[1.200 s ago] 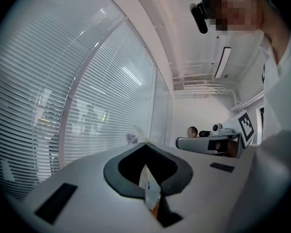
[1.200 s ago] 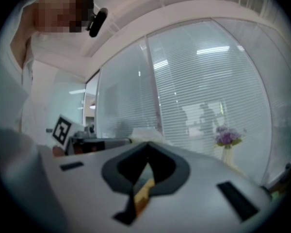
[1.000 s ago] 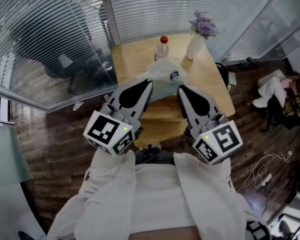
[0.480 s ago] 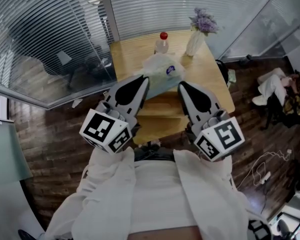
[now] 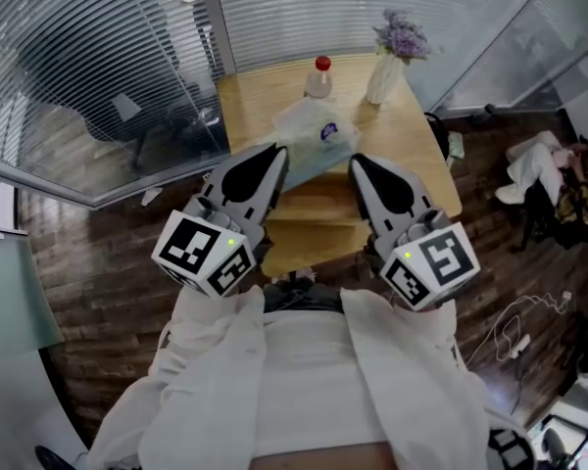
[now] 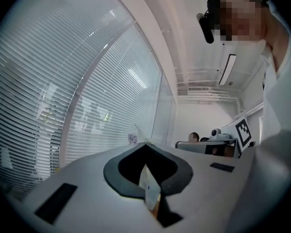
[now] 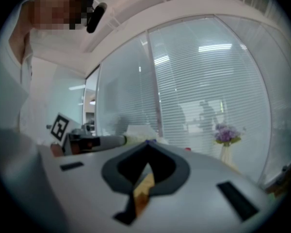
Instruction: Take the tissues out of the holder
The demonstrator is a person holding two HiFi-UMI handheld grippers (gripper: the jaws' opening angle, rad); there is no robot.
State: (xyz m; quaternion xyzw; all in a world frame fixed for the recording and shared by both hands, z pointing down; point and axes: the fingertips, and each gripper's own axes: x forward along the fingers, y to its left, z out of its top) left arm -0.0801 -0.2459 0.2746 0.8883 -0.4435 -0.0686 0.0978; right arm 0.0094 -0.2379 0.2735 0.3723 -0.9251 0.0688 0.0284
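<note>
The left gripper is drifting slightly back toward the body, and the right gripper is hanging beside it. Both are keeping their jaws pressed together on nothing, so the reach is not starting yet. Beyond their tips the tissues are lying mid-table. Their holder is hard to make out.

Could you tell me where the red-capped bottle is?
Head view: the bottle stands far back on the table, left of the flower vase, behind the tissue pack.
</note>
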